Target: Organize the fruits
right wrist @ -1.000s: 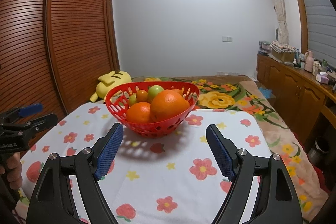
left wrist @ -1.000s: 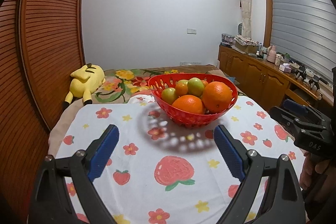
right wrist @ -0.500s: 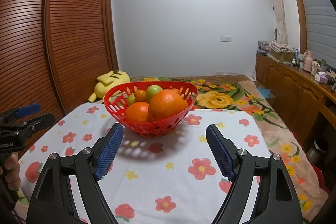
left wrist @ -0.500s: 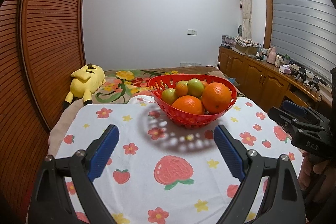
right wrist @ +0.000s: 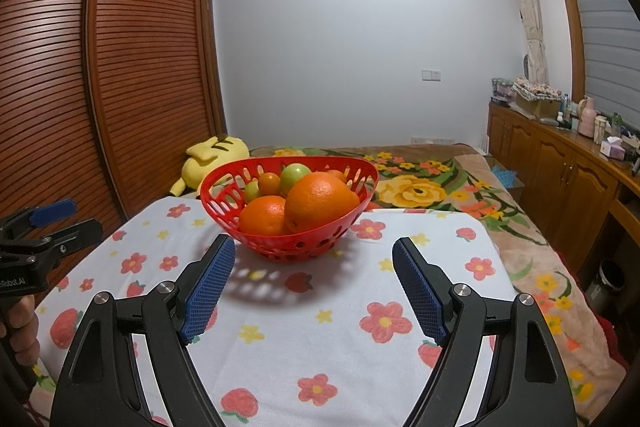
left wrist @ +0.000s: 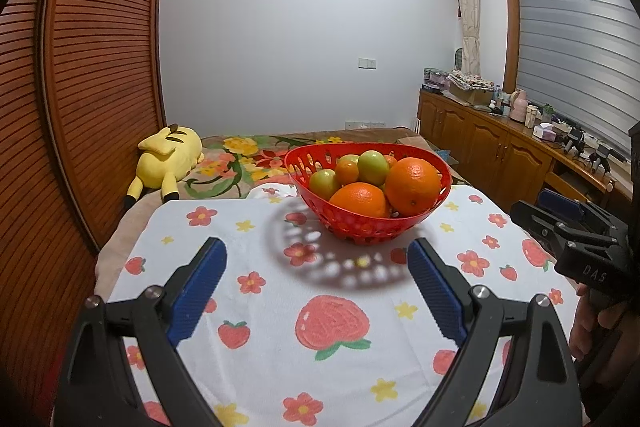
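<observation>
A red perforated basket (left wrist: pixel 356 227) stands on the floral tablecloth (left wrist: pixel 280 347), also in the right wrist view (right wrist: pixel 288 247). It holds two large oranges (left wrist: pixel 412 185) (right wrist: pixel 320 201), small green fruits (left wrist: pixel 373 167) (right wrist: pixel 294 175) and a small orange fruit (left wrist: pixel 346 171). My left gripper (left wrist: pixel 316 275) is open and empty, short of the basket. My right gripper (right wrist: pixel 312 267) is open and empty, just in front of the basket. Each gripper shows at the edge of the other's view (left wrist: pixel 568 227) (right wrist: pixel 44 227).
A yellow plush toy (left wrist: pixel 168 155) lies on the floral bed behind the table. A slatted wooden wardrobe (left wrist: pixel 80 107) stands at the left. Wooden cabinets (left wrist: pixel 500 151) with clutter line the right wall. The table's right edge (right wrist: pixel 496 259) drops to the bed.
Both views have shifted only slightly; the basket sits marginally lower and closer in the right wrist view. Both grippers stay open.
</observation>
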